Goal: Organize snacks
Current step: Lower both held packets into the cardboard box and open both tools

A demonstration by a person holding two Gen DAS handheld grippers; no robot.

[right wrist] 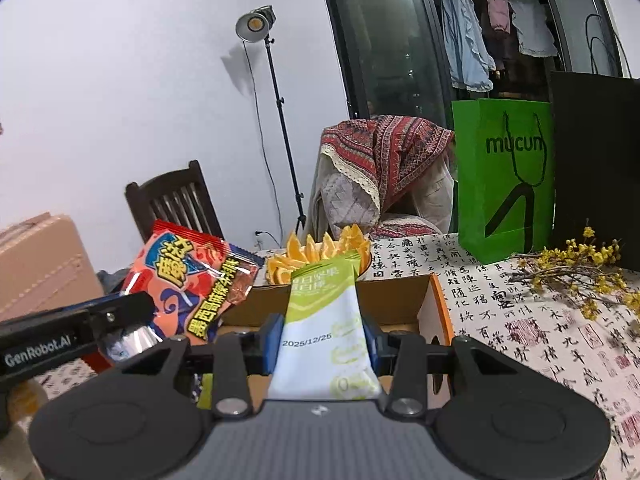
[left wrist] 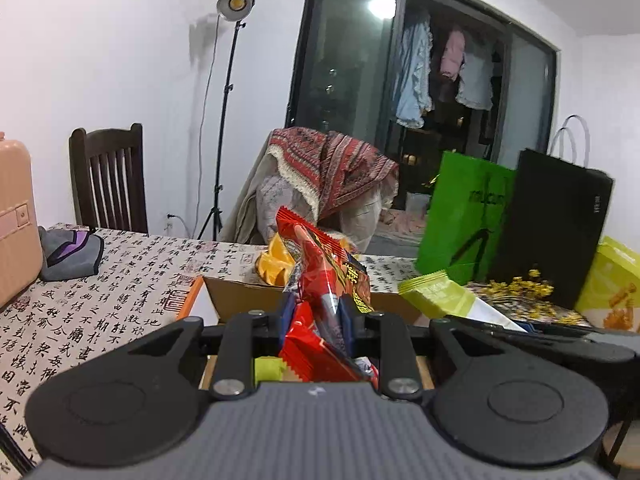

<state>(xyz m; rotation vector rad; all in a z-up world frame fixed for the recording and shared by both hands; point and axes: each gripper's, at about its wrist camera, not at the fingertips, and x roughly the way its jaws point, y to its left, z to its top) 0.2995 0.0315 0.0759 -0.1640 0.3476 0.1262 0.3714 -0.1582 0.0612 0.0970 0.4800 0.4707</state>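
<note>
Holding both packets clamped over the cardboard box (right wrist: 400,300): left gripper (left wrist: 318,312) fingers pinched on red snack packet (left wrist: 324,276), right gripper (right wrist: 322,340) fingers closed on green-white packet (right wrist: 324,332); release is best delayed until lowered inside.

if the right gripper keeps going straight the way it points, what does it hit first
Probably the far wall of the cardboard box, just ahead of the right gripper and its green-white packet; the orange slices sit behind. Depth is unclear.

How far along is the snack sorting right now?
Done: some packets seem to lie in the cardboard box already. In hand: the left gripper clamps a red snack packet, the right gripper a green-and-white packet, both above the box. Left: setting both down.
</note>
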